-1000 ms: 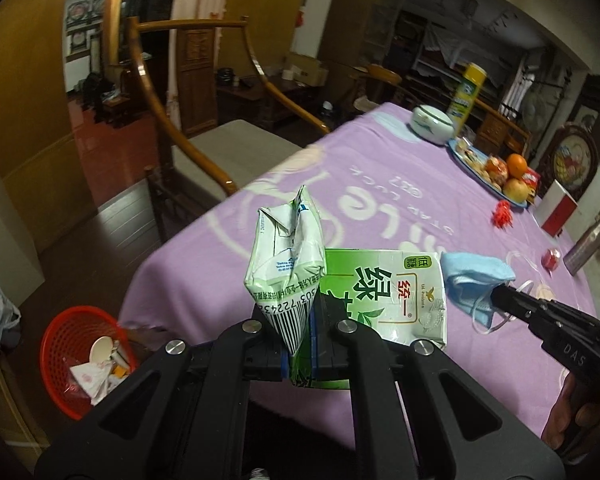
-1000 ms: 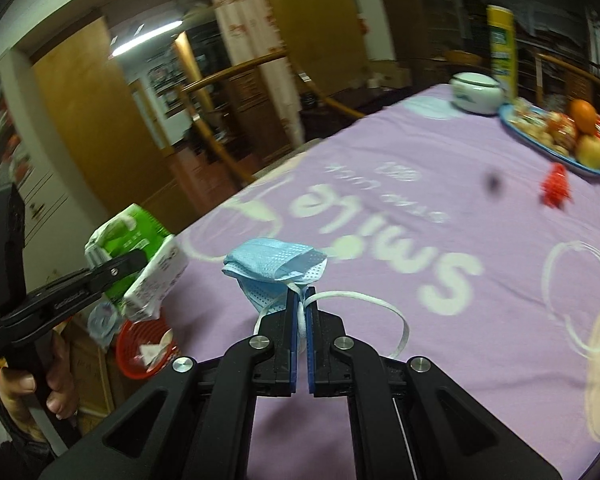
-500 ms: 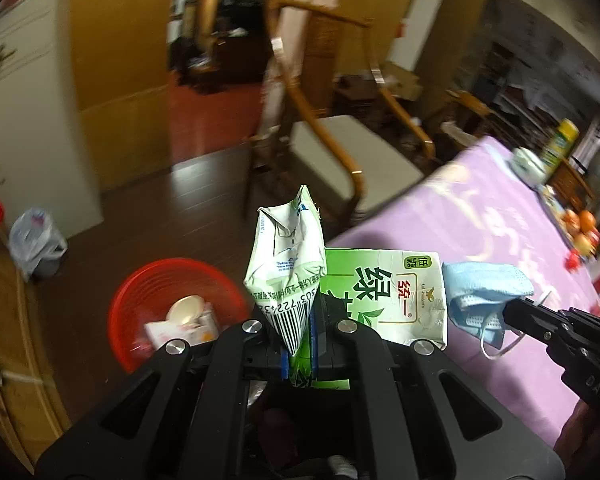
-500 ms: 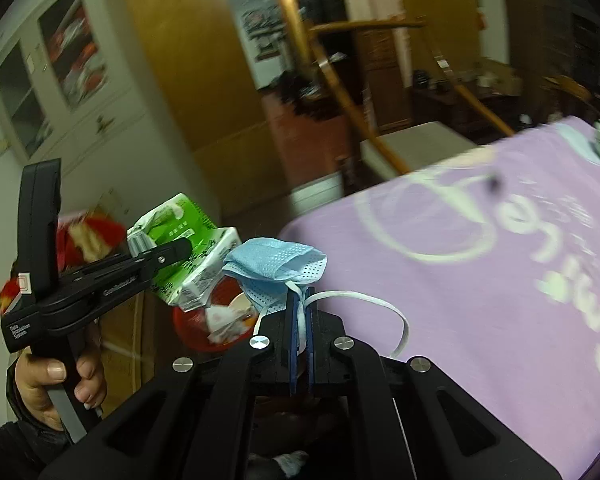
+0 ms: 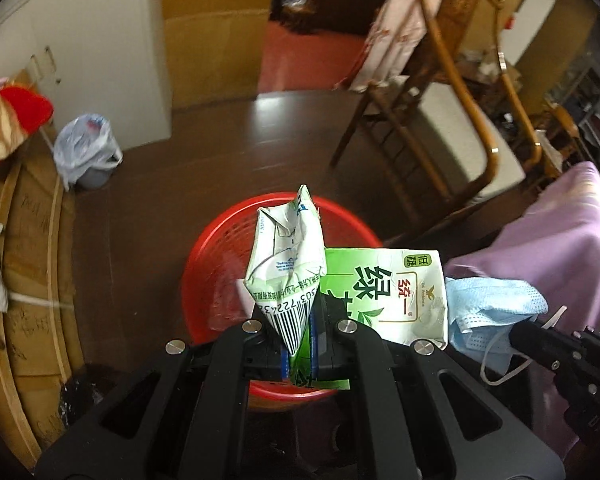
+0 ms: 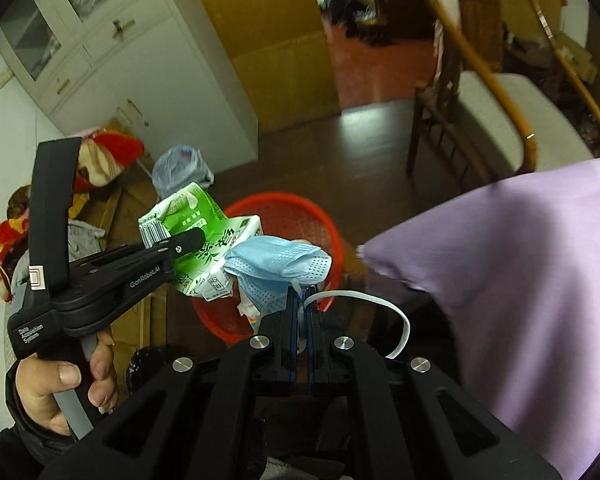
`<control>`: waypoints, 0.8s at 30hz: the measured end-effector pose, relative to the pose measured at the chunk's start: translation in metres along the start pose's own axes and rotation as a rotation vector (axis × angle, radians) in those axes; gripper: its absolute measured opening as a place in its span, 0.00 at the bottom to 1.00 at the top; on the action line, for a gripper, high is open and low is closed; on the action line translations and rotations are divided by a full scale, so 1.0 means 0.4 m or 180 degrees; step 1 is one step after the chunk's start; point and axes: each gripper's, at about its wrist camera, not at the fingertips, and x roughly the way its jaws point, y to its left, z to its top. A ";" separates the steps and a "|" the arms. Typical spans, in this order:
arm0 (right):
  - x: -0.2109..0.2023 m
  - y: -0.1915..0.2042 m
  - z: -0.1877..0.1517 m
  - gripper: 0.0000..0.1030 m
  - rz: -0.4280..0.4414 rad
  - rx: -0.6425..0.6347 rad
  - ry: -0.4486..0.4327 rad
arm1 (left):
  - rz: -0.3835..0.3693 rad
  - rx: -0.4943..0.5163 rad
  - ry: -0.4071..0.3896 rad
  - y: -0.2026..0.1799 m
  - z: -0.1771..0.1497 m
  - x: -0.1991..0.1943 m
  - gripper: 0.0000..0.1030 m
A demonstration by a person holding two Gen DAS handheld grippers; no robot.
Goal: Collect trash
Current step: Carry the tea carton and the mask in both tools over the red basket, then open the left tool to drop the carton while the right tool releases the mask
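My left gripper [image 5: 300, 344] is shut on a crushed green and white tea carton [image 5: 340, 280] and holds it right above the red trash basket [image 5: 216, 256] on the floor. The carton also shows in the right wrist view [image 6: 196, 240], in the left gripper [image 6: 180, 242]. My right gripper [image 6: 300, 312] is shut on a blue face mask [image 6: 278, 266] with a white ear loop, held above the basket's [image 6: 296, 212] near rim, just right of the carton. The mask also shows in the left wrist view [image 5: 496, 316], in the right gripper [image 5: 518, 330].
The purple tablecloth's [image 6: 520, 280] corner hangs to the right of the basket. A wooden chair [image 5: 460, 120] stands beyond it. A small bin with a plastic bag [image 5: 88, 152] sits by white cabinets [image 6: 140, 60]. Cardboard [image 5: 32, 280] lies to the left.
Both grippers have swung left off the table with their loads. The carton and the mask now hang over the red basket instead of the tablecloth.
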 end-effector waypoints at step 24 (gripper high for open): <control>0.220 -0.004 0.016 0.47 0.0293 0.0184 0.0294 | 0.0330 -0.0197 0.0285 0.080 0.017 0.125 0.40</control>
